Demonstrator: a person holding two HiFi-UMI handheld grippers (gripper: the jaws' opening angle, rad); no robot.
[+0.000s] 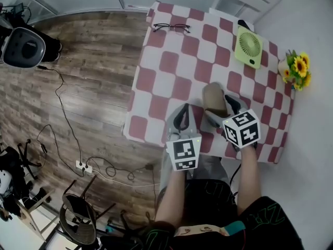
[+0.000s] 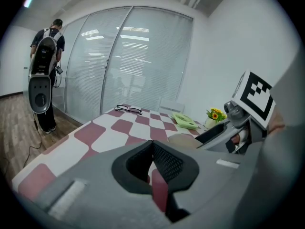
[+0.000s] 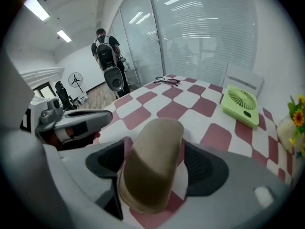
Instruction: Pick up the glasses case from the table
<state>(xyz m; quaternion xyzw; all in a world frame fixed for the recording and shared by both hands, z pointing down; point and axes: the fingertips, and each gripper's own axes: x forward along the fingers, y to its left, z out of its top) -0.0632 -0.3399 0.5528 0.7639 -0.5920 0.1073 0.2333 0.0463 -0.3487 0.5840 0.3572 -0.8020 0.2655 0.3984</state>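
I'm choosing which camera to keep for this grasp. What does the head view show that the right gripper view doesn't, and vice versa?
Head view only: the power strip on the floor, and the marker cube on the right gripper. Right gripper view only: ceiling lights, and both jaws flanking the glasses case. Both: that case, the spectacles, green fan, flowers and checkered table.

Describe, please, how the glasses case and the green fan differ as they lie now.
The glasses case is tan and rounded; the fan is light green, flat and squarish. The glasses case lies between the right gripper's open jaws, nearer the person; the fan lies farther off, untouched. Both rest on the checked tablecloth.
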